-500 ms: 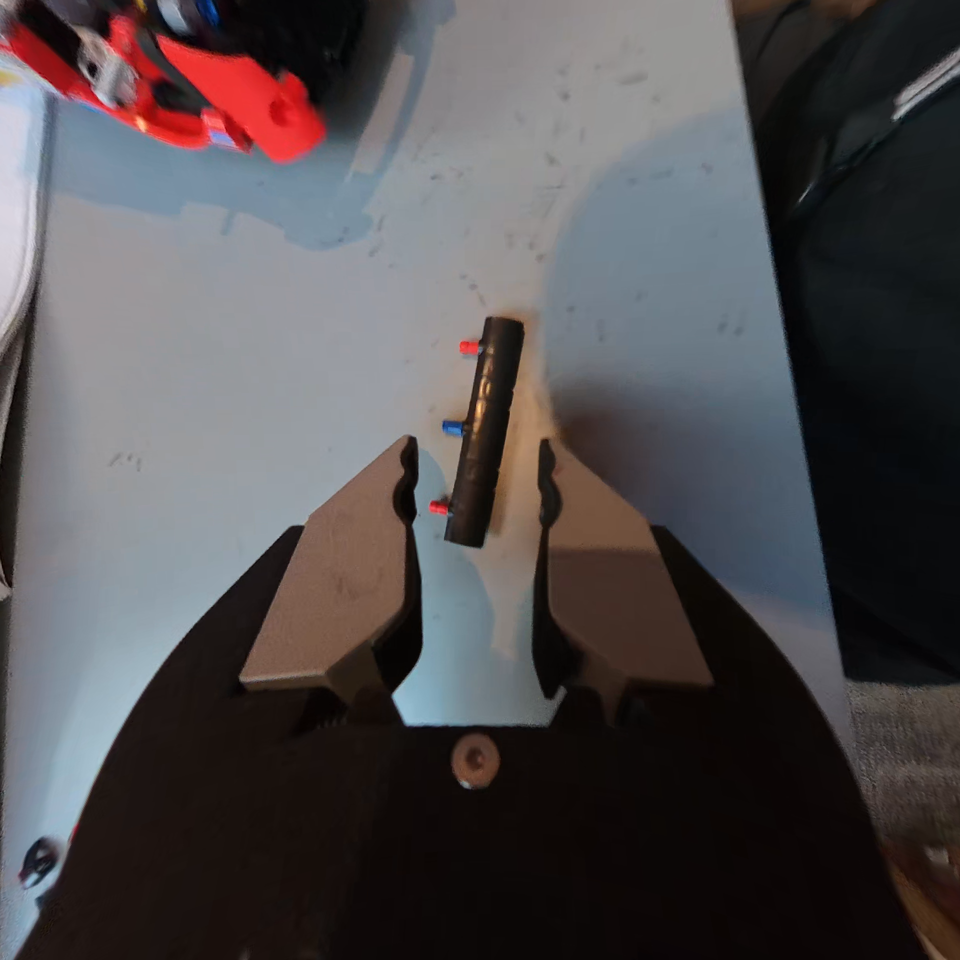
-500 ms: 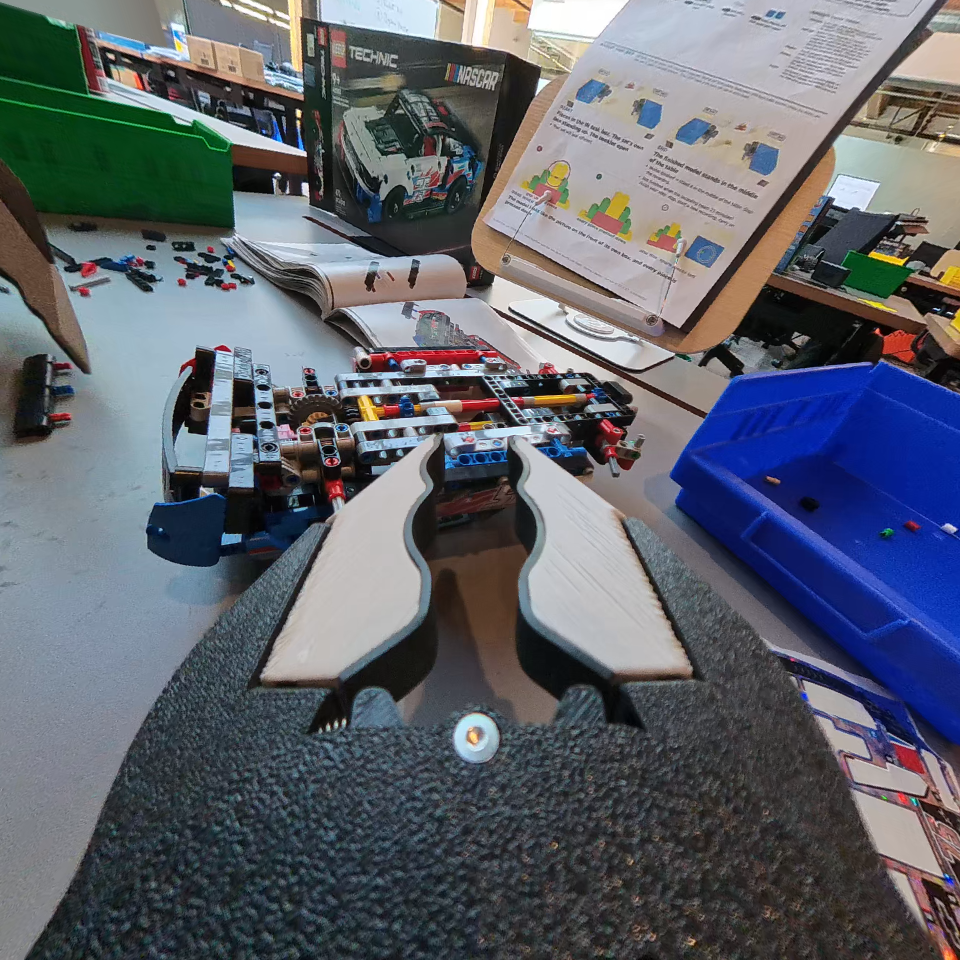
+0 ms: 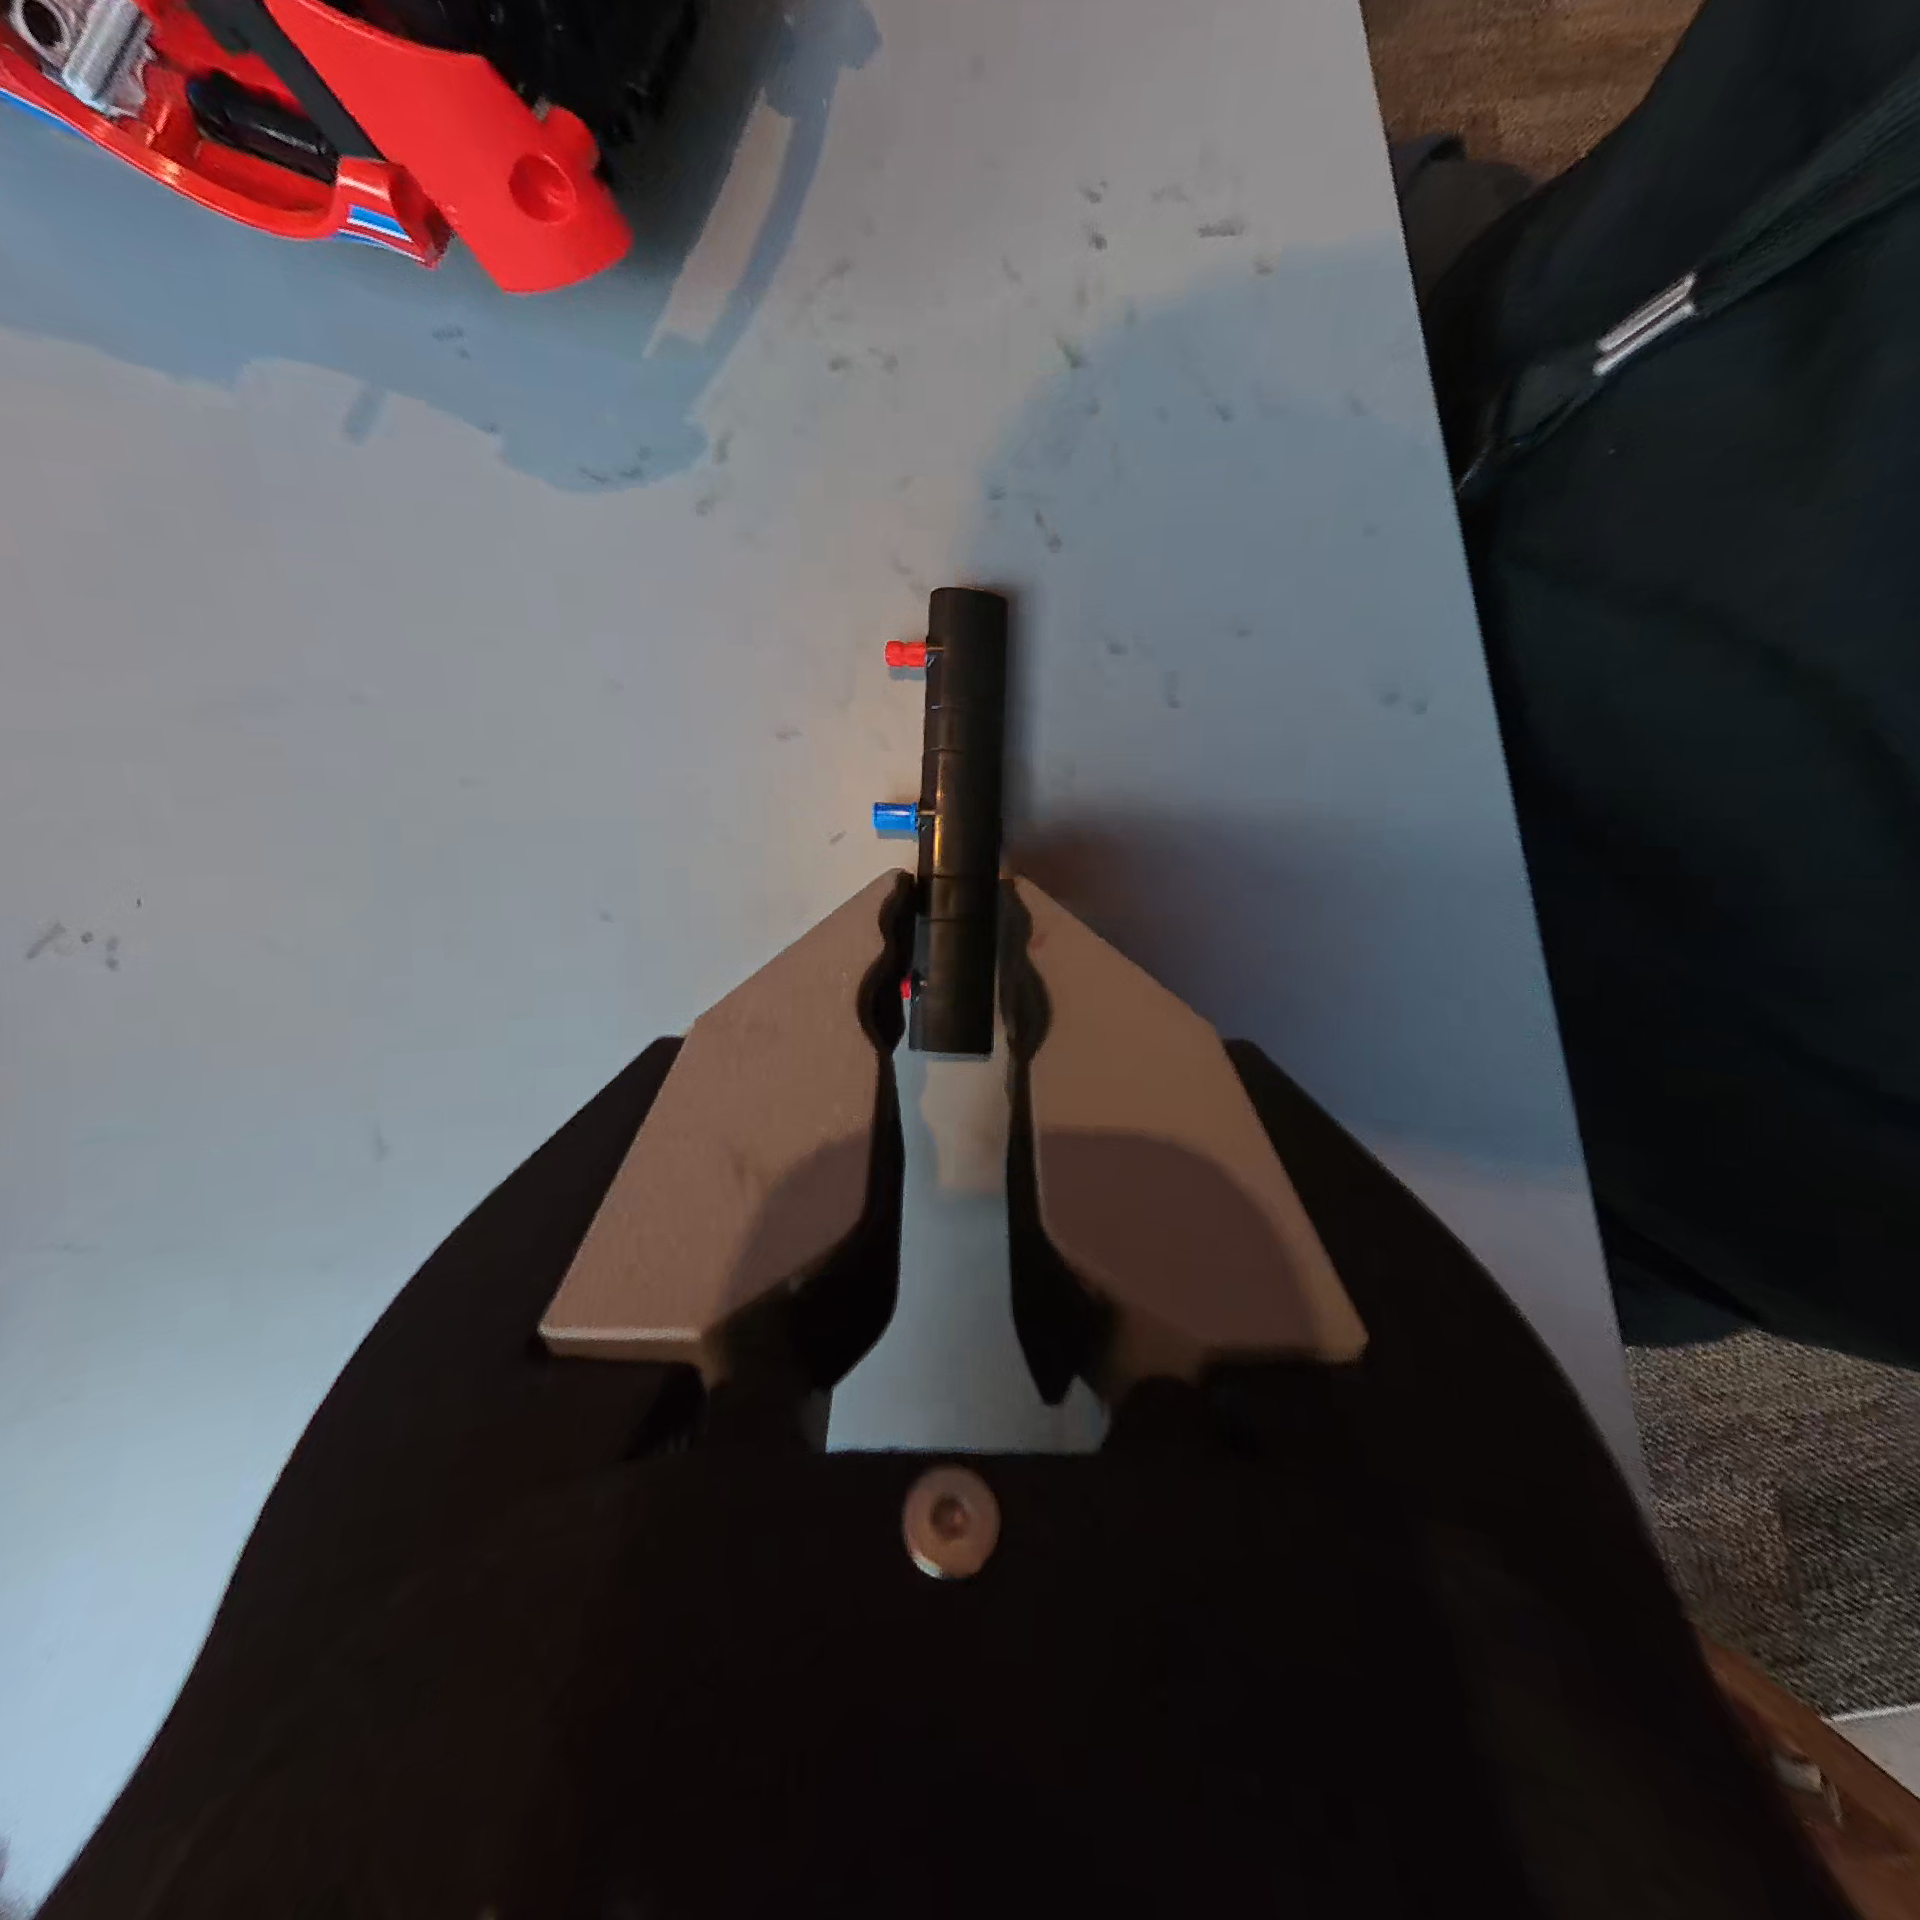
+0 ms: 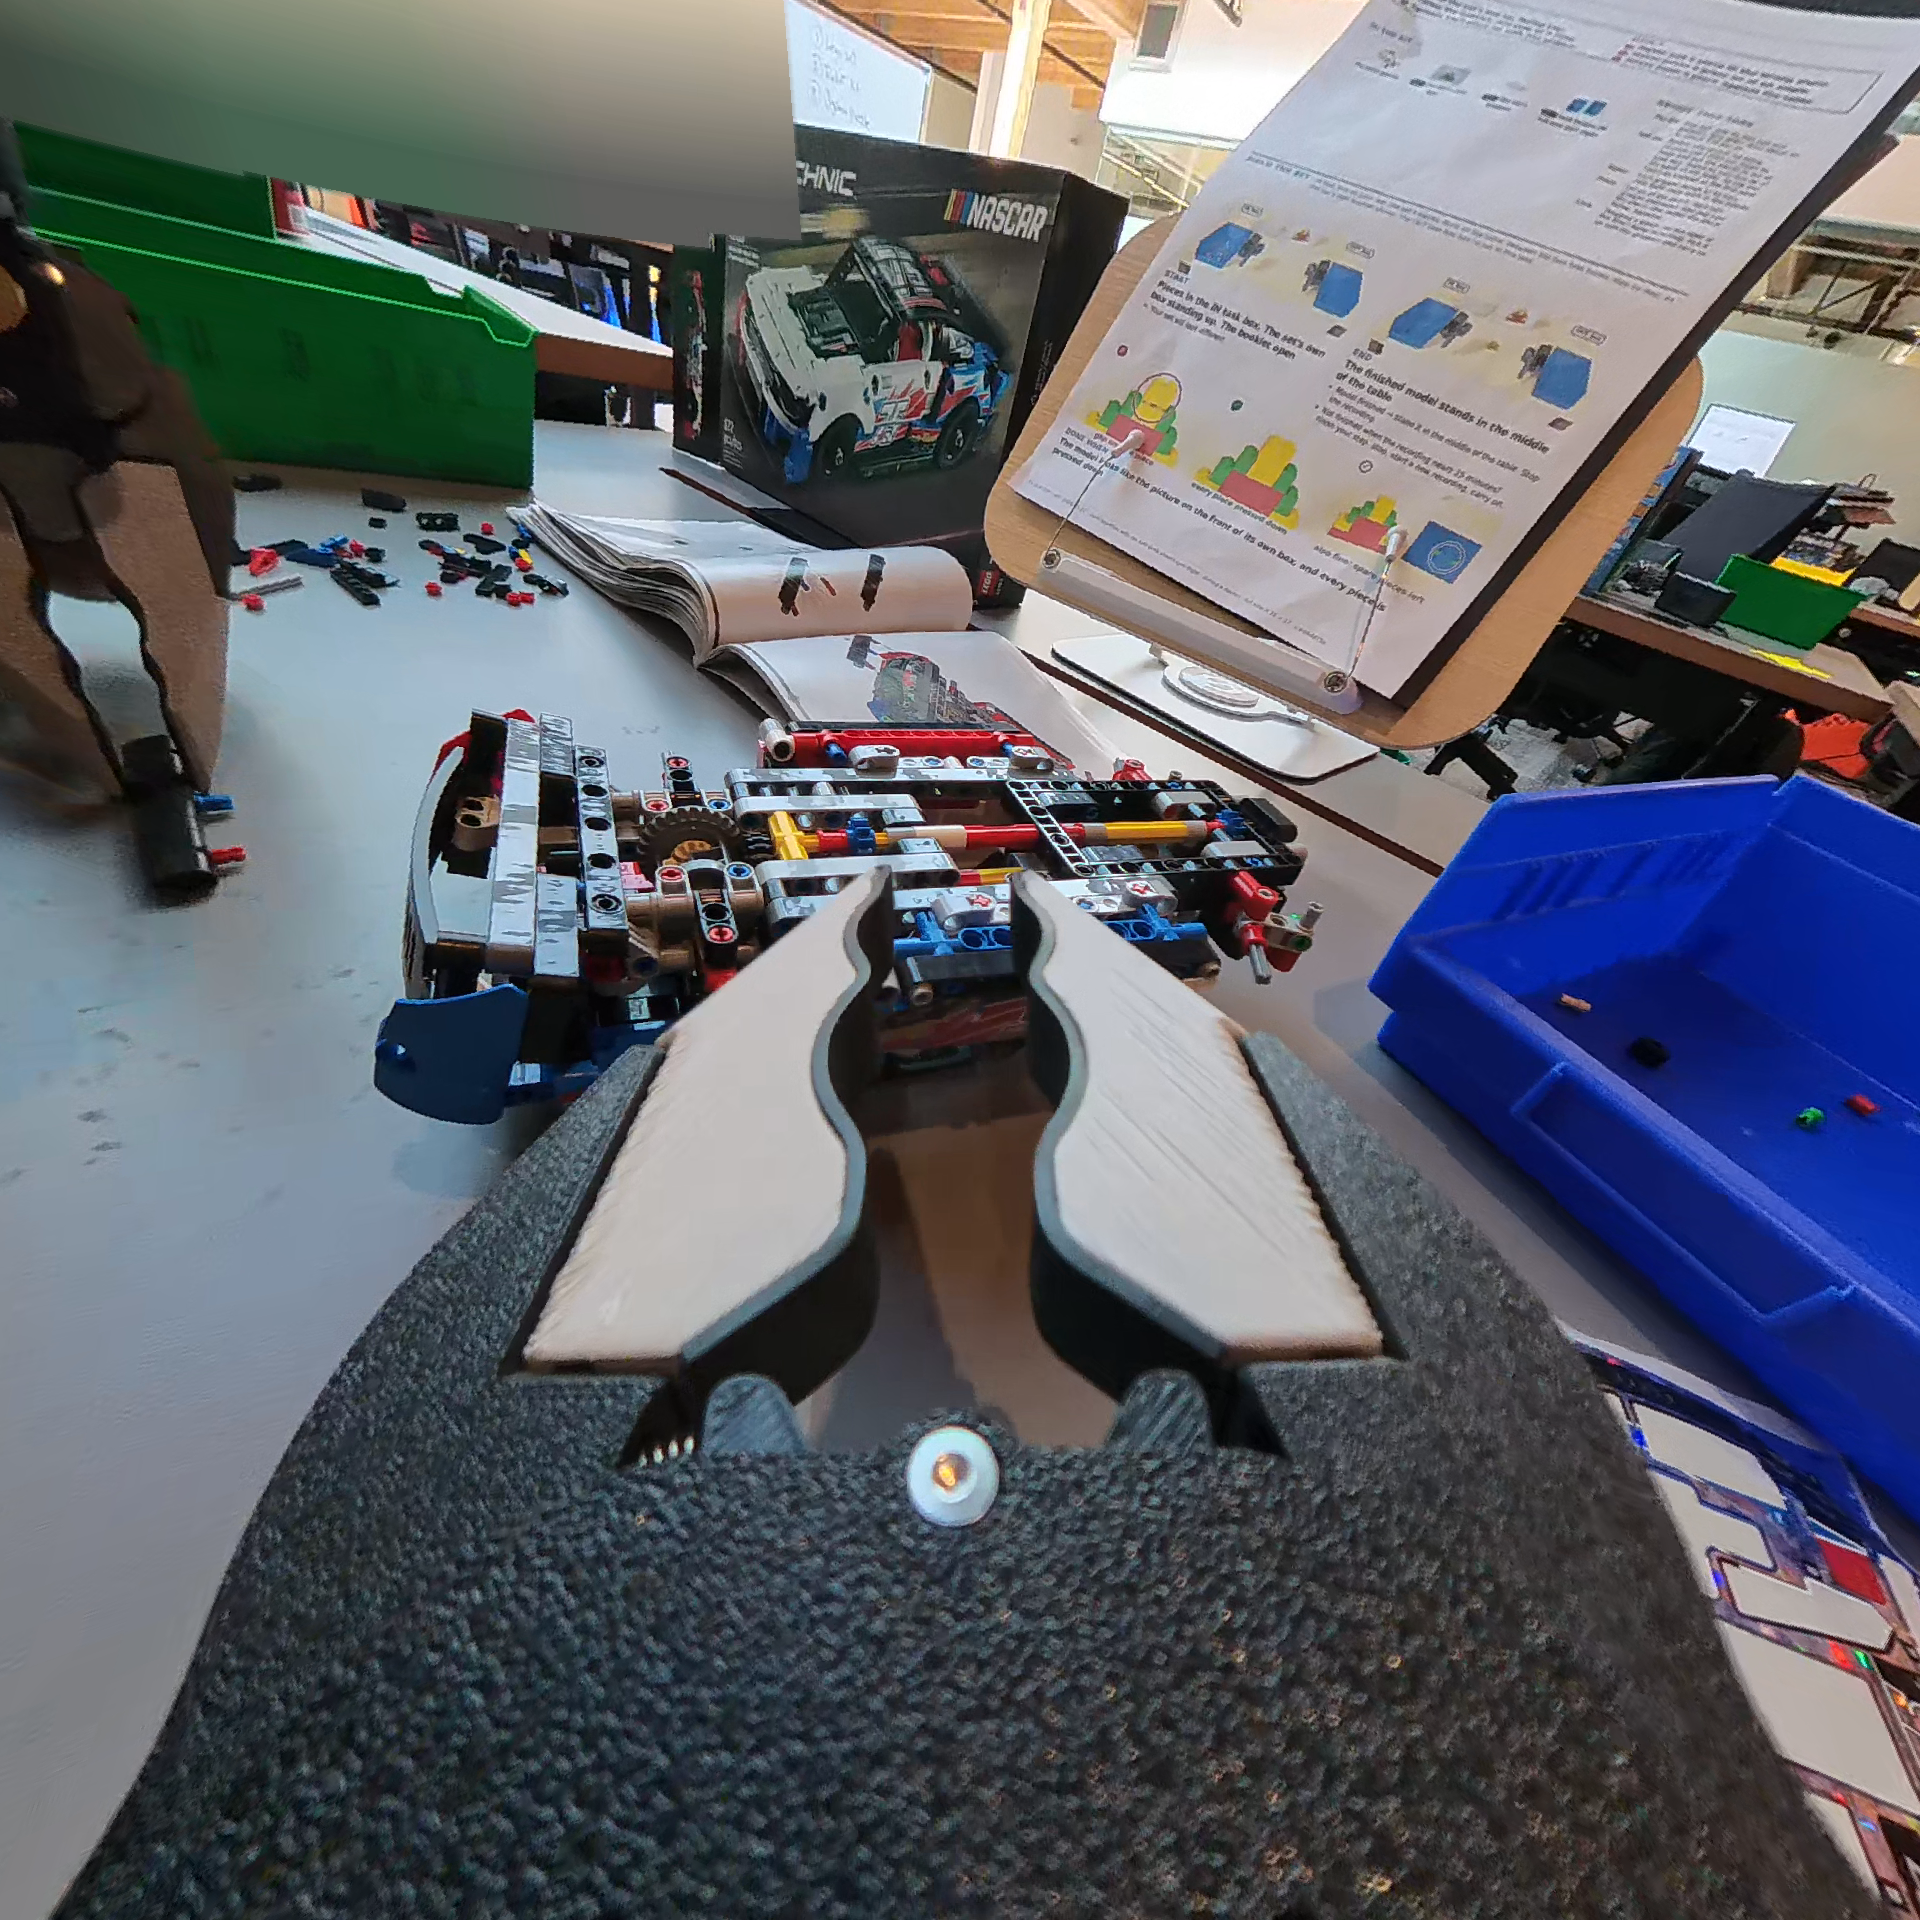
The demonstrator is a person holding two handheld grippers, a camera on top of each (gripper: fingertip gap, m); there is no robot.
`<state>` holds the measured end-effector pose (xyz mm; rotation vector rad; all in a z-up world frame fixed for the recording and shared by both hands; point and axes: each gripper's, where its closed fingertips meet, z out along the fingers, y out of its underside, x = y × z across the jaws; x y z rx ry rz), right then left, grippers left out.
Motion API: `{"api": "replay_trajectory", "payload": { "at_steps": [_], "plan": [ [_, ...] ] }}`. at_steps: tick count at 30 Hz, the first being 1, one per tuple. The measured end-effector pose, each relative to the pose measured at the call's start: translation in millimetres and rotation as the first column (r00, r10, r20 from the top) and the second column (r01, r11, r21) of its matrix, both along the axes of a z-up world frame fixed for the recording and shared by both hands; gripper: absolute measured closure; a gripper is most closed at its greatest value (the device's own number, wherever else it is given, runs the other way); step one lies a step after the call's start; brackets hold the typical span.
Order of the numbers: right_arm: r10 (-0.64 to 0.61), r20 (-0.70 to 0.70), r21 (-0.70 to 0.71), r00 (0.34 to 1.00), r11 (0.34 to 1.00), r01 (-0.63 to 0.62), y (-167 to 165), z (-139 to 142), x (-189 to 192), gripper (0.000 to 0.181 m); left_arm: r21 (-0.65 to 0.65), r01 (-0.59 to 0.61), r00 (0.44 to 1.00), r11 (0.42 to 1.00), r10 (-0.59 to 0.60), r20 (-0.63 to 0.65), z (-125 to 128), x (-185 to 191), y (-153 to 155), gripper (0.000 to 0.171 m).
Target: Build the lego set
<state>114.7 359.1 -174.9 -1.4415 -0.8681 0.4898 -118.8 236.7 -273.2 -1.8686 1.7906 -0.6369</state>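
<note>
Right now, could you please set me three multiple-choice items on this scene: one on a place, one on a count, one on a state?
1. Where does the blue bin sit relative to the car chassis?
A. to its right
B. on top of it
C. to its left

2. How many pins show beyond the fingers on the black beam?
A. none
B. two
C. five

3. The left gripper is:
A. wide open over bare table
B. closed around the beam's near end
C. holding the booklet

Answers: 1 A, right wrist view shows it; 2 B, one red, one blue; 3 B, fingers flank the beam.
</note>
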Motion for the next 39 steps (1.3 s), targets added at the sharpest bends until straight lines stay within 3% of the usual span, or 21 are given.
{"api": "replay_trajectory", "payload": {
  "at_steps": [7, 15, 20, 24, 30, 34, 39],
  "plan": [
    [0.014, 0.013, 0.058, 1.0, 0.998, -0.015, -17.3, 9.9, -9.3, 0.161, -0.076, 0.006, 1.0, 0.997, -0.004, 0.023, 0.6, 10.6, 9.9, 0.159],
    [0.188, 0.171, 0.121, 0.967, 0.97, -0.21, -93.2, 28.2, -67.9, 0.16, -0.238, -0.009, 0.999, 0.971, 0.016, 0.028, 6.7, 21.1, 15.8, 0.159],
    [0.217, 0.333, 0.103, 0.918, 0.959, -0.264, -119.6, 5.6, -97.7, 0.153, -0.213, 0.018, 1.0, 0.977, -0.017, 0.009, 20.4, 33.1, 16.9, 0.159],
    [0.204, 0.381, 0.102, 0.902, 0.96, -0.26, -129.4, -9.5, -112.6, 0.15, -0.161, 0.038, 0.999, 0.986, -0.037, 0.008, 36.0, 48.3, 17.8, 0.159],
    [0.007, 0.521, 0.251, 0.854, 0.955, -0.16, -129.4, -14.0, -117.5, 0.144, -0.081, 0.105, 0.993, 0.991, -0.1, 0.056, 57.2, 81.0, 17.2, 0.159],
    [-0.141, 0.635, 0.374, 0.759, 0.916, -0.143, -124.2, -15.6, -116.6, 0.145, -0.044, 0.158, 0.987, 0.986, -0.157, 0.04, 60.4, 93.5, 15.3, 0.159],
    [-0.241, 0.707, 0.426, 0.665, 0.896, -0.129, -114.4, -22.3, -113.3, 0.147, 0.013, 0.214, 0.975, 0.977, -0.214, 0.052, 71.7, 105.7, 15.1, 0.159]
  ]
}}
